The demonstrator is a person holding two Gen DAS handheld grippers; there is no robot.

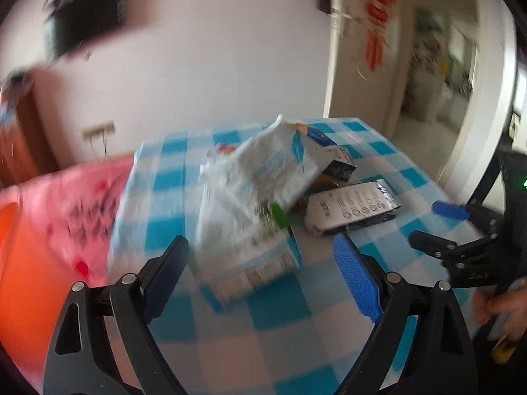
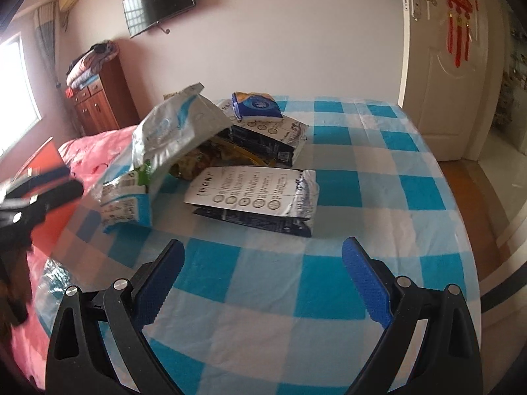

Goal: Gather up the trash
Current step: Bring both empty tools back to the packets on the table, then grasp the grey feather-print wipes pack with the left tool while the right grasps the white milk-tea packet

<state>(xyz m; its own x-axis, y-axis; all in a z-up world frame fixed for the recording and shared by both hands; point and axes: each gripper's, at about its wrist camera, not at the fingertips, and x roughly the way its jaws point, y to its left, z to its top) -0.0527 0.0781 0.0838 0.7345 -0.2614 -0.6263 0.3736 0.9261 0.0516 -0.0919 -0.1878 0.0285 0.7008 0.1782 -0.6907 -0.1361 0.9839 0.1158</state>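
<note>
A pile of empty packets lies on the blue-and-white checked table point(image 2: 329, 263). A tall white and blue foil bag point(image 1: 250, 194) point(image 2: 171, 135) leans at the left of the pile. A flat white and dark packet point(image 2: 253, 200) point(image 1: 352, 210) lies in front right. A small blue packet point(image 2: 255, 103) and a yellow wrapper point(image 2: 224, 154) sit behind. My left gripper point(image 1: 263, 256) is open, close in front of the tall bag. My right gripper point(image 2: 263, 273) is open and empty, short of the flat packet; it also shows in the left wrist view point(image 1: 438, 223).
A pink bedspread point(image 2: 89, 151) and an orange object point(image 1: 26, 263) lie left of the table. A wooden cabinet point(image 2: 98, 102) stands by the far wall under a wall TV point(image 2: 158, 3). An open door point(image 2: 444, 65) is at the right.
</note>
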